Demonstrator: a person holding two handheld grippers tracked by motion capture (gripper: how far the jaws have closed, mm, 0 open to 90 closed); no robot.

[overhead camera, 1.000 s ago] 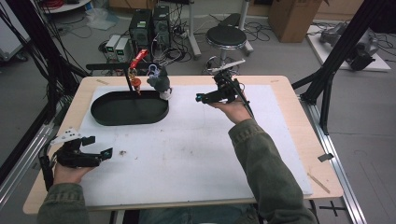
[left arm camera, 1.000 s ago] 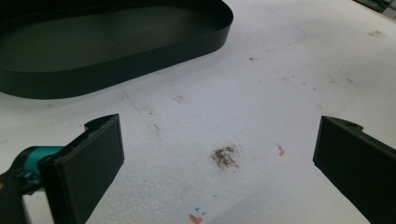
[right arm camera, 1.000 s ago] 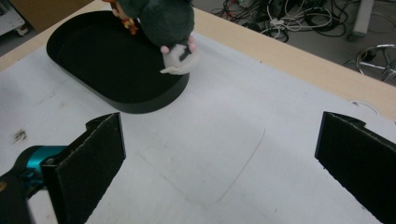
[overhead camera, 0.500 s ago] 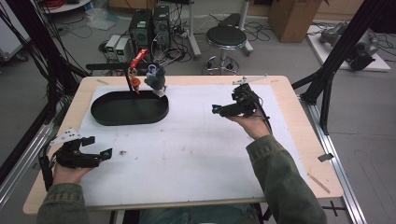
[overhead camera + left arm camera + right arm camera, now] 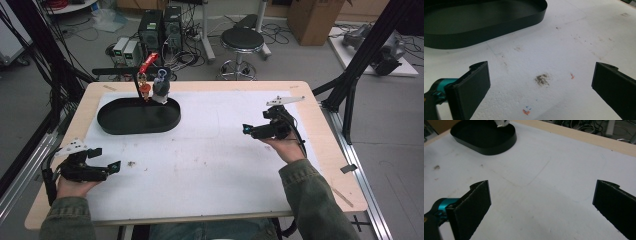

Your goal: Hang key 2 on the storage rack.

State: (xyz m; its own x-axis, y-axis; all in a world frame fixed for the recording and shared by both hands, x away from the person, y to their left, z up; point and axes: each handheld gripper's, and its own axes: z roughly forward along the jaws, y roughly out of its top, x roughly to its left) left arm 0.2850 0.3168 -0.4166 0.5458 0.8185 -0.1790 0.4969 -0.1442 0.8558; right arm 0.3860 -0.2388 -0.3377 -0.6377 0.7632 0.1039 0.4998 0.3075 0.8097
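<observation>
White foam board [image 5: 210,150] covers most of the wooden table [image 5: 320,150], marked with faint scuffs and one dark smudge [image 5: 542,79] lying just ahead of the left gripper [image 5: 107,167]. That gripper sits low at the near left corner of the board, held in a hand, its jaws spread wide with nothing between them. The right gripper [image 5: 248,130] hangs over the right half of the board, well apart from the left one, its jaws likewise spread wide and holding nothing; bare board lies between them in the right gripper view.

At the far left of the board stands a black oval tray [image 5: 112,125], low-walled. At its far rim a thin stand [image 5: 141,92] rises with a red clip [image 5: 148,62] at the top, and just beside it sits a small grey-and-white object [image 5: 161,87], too small to make out. Nothing lies between either gripper and the tray. Behind the table are a round stool [image 5: 242,39] and computer boxes [image 5: 160,25] on the floor.
</observation>
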